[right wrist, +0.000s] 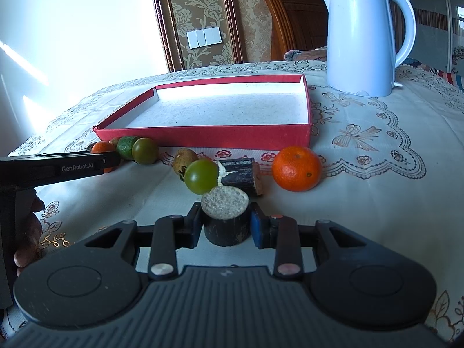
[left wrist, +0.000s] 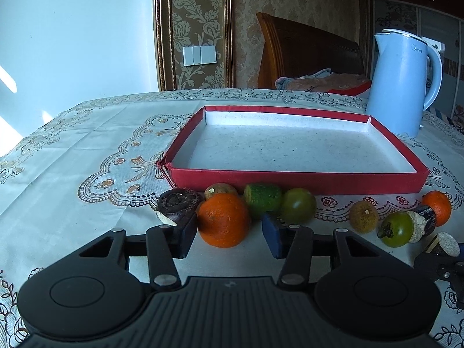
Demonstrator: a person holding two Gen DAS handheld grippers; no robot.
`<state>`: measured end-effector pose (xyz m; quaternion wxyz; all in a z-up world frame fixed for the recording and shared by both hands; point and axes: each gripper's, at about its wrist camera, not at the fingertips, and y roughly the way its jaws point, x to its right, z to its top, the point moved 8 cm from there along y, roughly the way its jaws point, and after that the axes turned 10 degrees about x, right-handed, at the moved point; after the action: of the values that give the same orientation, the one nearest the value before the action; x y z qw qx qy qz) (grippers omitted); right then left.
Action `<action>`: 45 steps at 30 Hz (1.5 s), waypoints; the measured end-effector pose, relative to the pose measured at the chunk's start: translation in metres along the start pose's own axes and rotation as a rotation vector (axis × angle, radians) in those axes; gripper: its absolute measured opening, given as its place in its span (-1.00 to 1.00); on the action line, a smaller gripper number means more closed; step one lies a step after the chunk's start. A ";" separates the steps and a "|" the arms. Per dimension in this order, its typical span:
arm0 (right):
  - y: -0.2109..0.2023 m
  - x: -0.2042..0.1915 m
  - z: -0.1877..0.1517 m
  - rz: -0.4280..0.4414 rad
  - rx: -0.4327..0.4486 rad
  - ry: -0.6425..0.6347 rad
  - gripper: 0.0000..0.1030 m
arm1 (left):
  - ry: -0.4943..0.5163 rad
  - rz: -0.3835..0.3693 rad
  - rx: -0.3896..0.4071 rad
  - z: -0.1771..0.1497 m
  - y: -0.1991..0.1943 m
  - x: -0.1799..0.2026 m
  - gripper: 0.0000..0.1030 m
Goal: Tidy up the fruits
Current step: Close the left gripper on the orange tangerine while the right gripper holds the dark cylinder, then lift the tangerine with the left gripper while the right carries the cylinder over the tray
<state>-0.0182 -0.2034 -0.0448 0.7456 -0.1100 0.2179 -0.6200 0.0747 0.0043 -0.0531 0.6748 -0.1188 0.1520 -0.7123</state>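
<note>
Left gripper [left wrist: 229,239] spread wide, low on the tablecloth [left wrist: 87,156]; orange [left wrist: 223,219] sits between its fingers, neither pad touching. Right gripper [right wrist: 225,229] straddles an upright dark cane stub [right wrist: 225,217], pads just beside it; contact unclear. Beyond lie green tomatoes [right wrist: 201,176], a second orange [right wrist: 296,168]. Farther back, red tray [left wrist: 295,179], then kettle [right wrist: 362,37].

A pale, plain wall [left wrist: 72,29] on the left carries bright patches of sunlight. Beside it, gold-framed damask wallpaper [left wrist: 197,14] holds a white switch plate with 3 rockers [left wrist: 199,55]. A carved brown wooden headboard [left wrist: 304,49] stands behind the table's cream embroidered tablecloth [left wrist: 101,145], with crumpled bedding [left wrist: 319,82] below it.
</note>
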 end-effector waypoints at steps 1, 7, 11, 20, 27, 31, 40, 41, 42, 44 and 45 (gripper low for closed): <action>0.000 0.000 0.000 0.000 0.000 -0.001 -0.38 | 0.003 0.009 -0.006 0.000 0.001 0.000 -0.07; 0.000 -0.002 0.000 -0.009 -0.003 -0.014 -0.38 | -0.006 0.033 -0.013 -0.001 0.002 -0.004 -0.23; 0.000 -0.003 0.000 -0.016 -0.004 -0.025 -0.38 | -0.009 0.032 -0.009 0.000 0.002 -0.005 -0.24; -0.002 -0.006 0.001 -0.012 0.008 -0.045 -0.38 | -0.031 0.019 0.015 0.001 -0.003 -0.007 -0.26; -0.006 -0.009 0.003 -0.014 0.030 -0.065 -0.38 | -0.048 0.014 0.028 0.002 -0.006 -0.010 -0.26; -0.007 -0.010 0.004 -0.019 0.035 -0.079 -0.38 | -0.042 0.021 0.037 0.003 -0.007 -0.010 -0.26; -0.004 -0.013 0.003 -0.033 0.020 -0.093 -0.38 | -0.040 0.031 0.036 0.003 -0.006 -0.011 -0.26; -0.004 -0.013 0.003 -0.031 0.022 -0.093 -0.38 | -0.039 0.032 0.037 0.004 -0.007 -0.011 -0.26; -0.004 -0.014 0.004 -0.029 0.024 -0.093 -0.38 | -0.038 0.034 0.039 0.004 -0.007 -0.011 -0.26; -0.003 -0.016 0.004 -0.021 0.026 -0.093 -0.38 | -0.037 0.038 0.049 0.007 -0.008 -0.012 -0.26; -0.003 -0.017 0.005 -0.017 0.028 -0.094 -0.38 | -0.036 0.038 0.052 0.008 -0.009 -0.012 -0.26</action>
<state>-0.0211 -0.1878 -0.0361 0.7513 -0.1305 0.1728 -0.6234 0.0703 0.0160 -0.0424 0.6937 -0.1111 0.1236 -0.7008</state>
